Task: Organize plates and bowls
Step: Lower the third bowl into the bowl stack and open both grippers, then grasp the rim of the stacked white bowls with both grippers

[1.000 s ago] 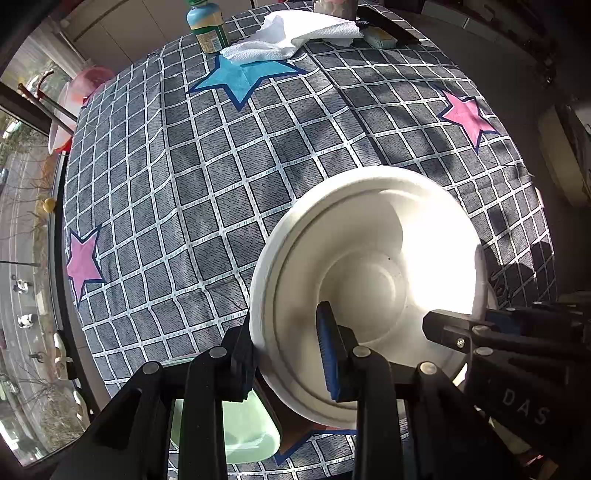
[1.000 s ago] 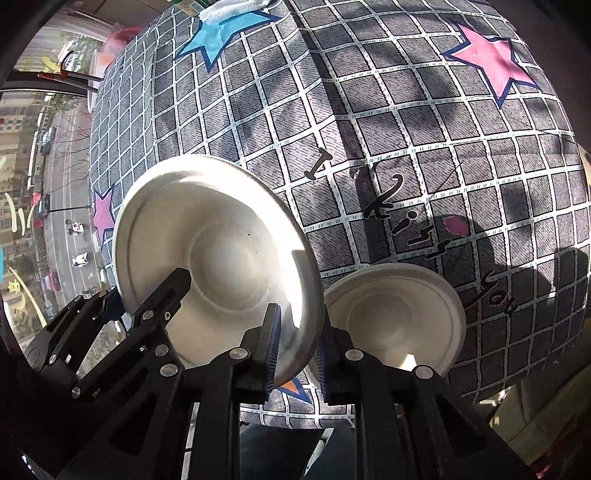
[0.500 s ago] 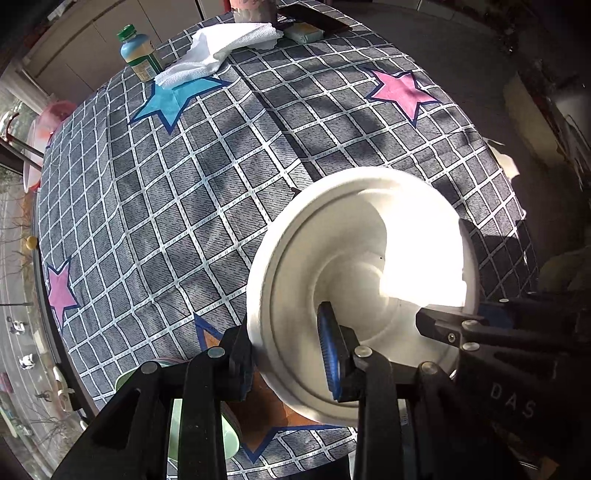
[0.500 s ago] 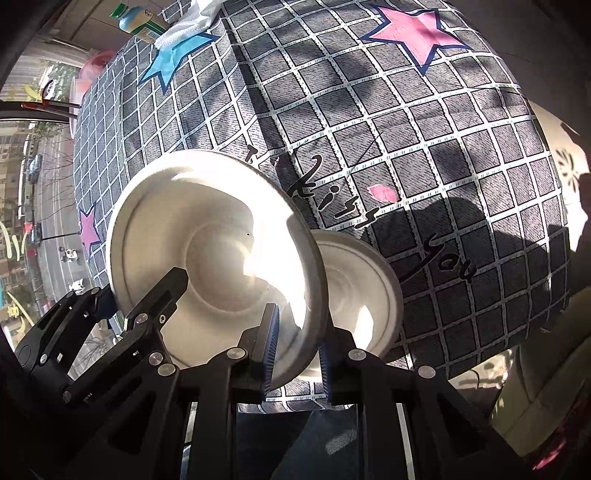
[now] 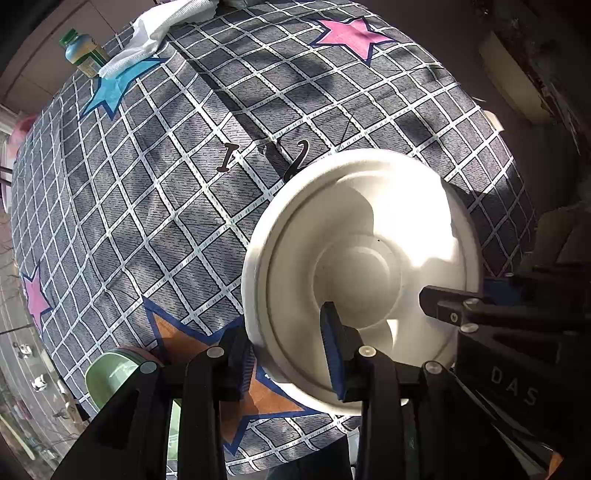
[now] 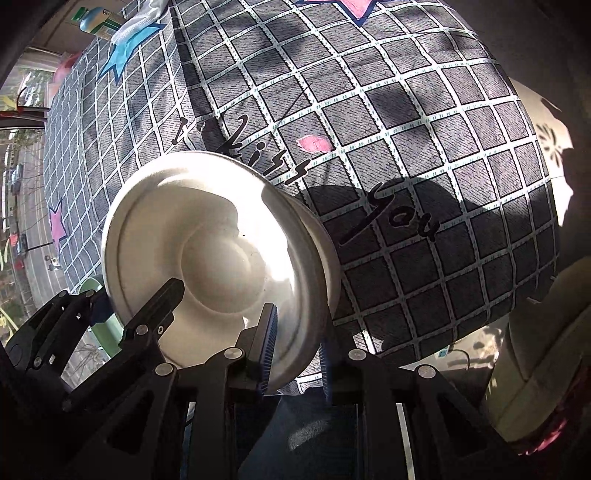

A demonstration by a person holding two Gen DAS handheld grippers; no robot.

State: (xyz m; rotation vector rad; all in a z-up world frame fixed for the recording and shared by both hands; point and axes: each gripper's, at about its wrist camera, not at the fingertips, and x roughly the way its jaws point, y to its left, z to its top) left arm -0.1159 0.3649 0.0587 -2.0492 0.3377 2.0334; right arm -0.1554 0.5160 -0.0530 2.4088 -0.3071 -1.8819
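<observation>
A white bowl point(image 5: 364, 273) is held tilted over the near edge of the table. My left gripper point(image 5: 288, 354) is shut on its near-left rim. My right gripper point(image 6: 293, 350) is shut on its near-right rim, and its black body shows at right in the left wrist view point(image 5: 491, 332). In the right wrist view the held bowl point(image 6: 207, 251) sits over a second white bowl point(image 6: 325, 258), whose rim shows just behind it. Whether the two touch is unclear. A green bowl point(image 5: 110, 373) sits at the table's near-left edge.
The round table has a grey checked cloth point(image 5: 166, 192) with stars and black lettering. At the far side stand a bottle point(image 5: 83, 53) and a white cloth point(image 5: 155, 29). A pale chair or cushion point(image 6: 543, 314) is at right beyond the table edge.
Both grippers have carried the white bowl right, over the second white bowl, which is now mostly hidden behind it. The green bowl has slid further left in view.
</observation>
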